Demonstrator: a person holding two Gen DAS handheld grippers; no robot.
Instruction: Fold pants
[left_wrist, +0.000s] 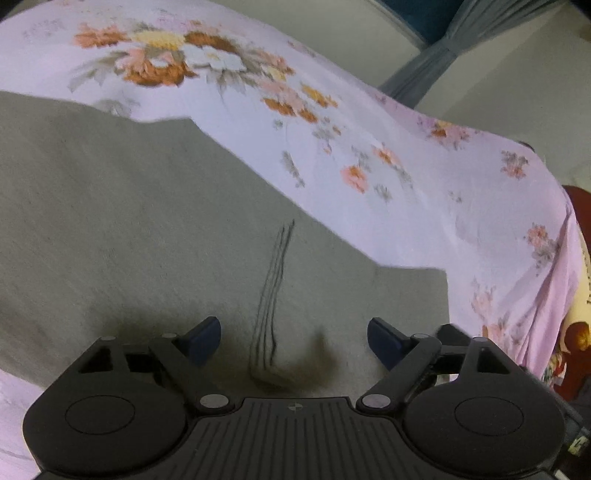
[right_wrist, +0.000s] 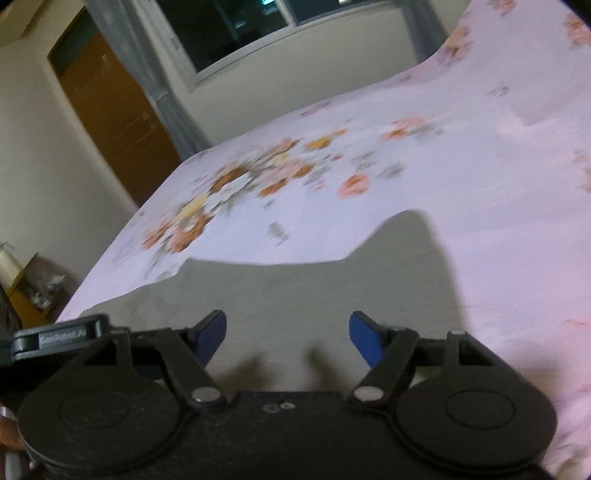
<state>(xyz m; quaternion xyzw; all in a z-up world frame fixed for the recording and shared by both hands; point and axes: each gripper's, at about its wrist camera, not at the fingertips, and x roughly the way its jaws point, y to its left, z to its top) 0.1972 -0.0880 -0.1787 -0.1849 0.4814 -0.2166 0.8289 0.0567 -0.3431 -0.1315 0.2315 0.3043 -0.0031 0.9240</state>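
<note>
Left gripper (left_wrist: 293, 339) jaws spread wide, nothing between them; right gripper (right_wrist: 288, 338) likewise released and empty. Both hover low over the grey-green pants (left_wrist: 147, 221), spread flat on the floral bedsheet (left_wrist: 332, 122).

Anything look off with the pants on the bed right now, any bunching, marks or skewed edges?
Mostly flat. One oddity: the grey pants show dark wavy lines running up from a small raised fold just ahead of the open left gripper; stitching, a crease or a mark, I cannot tell.
</note>
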